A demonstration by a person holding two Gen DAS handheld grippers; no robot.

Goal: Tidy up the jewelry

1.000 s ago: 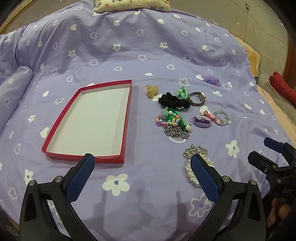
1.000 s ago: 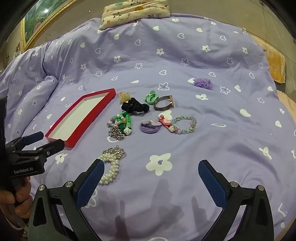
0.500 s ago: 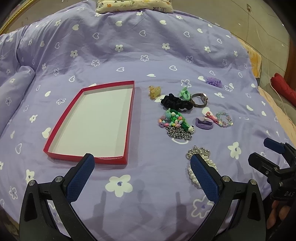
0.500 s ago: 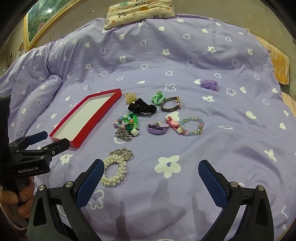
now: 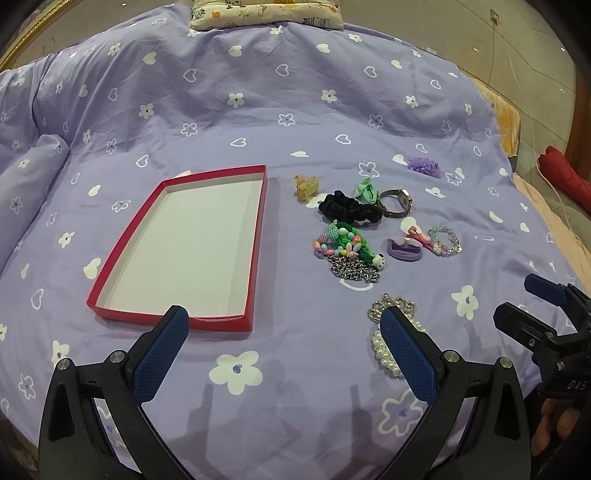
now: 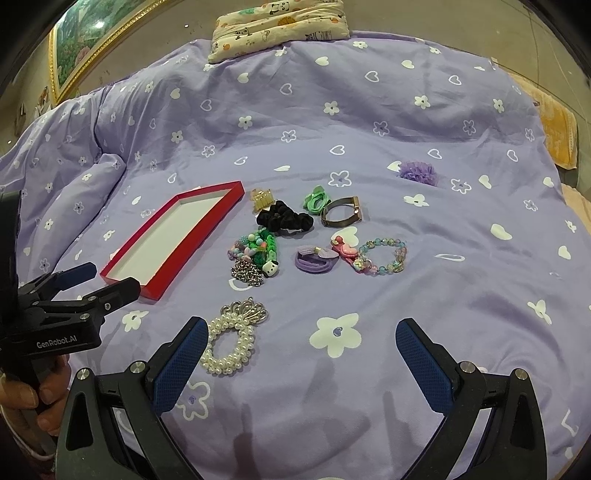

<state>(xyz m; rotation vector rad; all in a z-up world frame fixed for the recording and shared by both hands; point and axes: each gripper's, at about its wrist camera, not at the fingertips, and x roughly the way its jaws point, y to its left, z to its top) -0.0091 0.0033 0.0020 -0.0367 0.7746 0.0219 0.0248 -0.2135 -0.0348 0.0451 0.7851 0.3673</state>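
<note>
Above: left gripper [image 5: 284,343] and right gripper [image 6: 301,354], each spread wide and grasping nothing, over a lilac quilt [image 6: 424,295]; red tray [image 5: 255,266] lies left of the jewelry cluster; pearl bracelet [image 6: 231,343] just beside the right gripper's left finger; black scrunchie [image 6: 284,218] touching the watch [image 6: 341,214].

I saw a bed [image 6: 369,110] under lilac flowered bedding, a patterned pillow [image 6: 280,27], and a gilt-framed picture [image 6: 85,48].

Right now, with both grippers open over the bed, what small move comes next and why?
Probably ease the right gripper left and down onto the pearl bracelet: it lies nearest, beside its left finger, and the red tray holds nothing yet.
</note>
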